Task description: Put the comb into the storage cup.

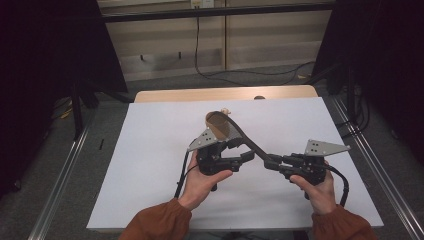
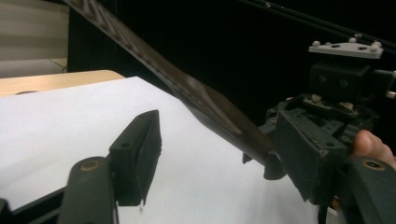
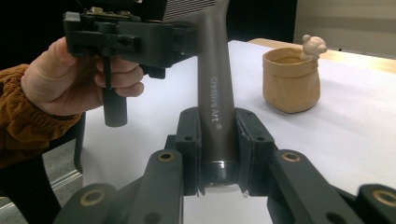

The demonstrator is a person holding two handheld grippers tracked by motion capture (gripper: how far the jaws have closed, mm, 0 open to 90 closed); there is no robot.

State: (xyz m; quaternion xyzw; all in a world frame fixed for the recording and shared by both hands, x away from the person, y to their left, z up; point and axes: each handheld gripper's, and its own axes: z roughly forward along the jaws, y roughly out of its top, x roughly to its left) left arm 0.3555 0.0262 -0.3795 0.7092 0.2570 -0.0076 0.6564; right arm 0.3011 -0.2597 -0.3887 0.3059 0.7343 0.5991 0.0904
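1. Tan, soft-looking material forms the pouch (image 3: pixel 291 80), which stands upright on the white sheet (image 1: pixel 150 150) with its rolled rim open; a small bear-shaped figure (image 3: pixel 313 45) is seen at its far rim, and what lies inside cannot be made out
2. A long dark brush handle (image 3: pixel 214 93), lettered "Creative Art", is clamped at its butt end between the pads of the right gripper (image 3: pixel 219 154)
3. In the high view the handle (image 1: pixel 250 142) is seen stretching from the right gripper (image 1: pixel 272 164) up and leftward toward the pouch (image 1: pixel 216 125), its far end at the pouch rim
4. The left gripper (image 1: pixel 246 156) is held beside the handle near the right gripper; in its own view its jaws are parted and nothing is grasped, with the handle (image 2: pixel 187 88) passing just past the right jaw
5. The pouch is set well apart from the sheet's near edge, close behind the left gripper
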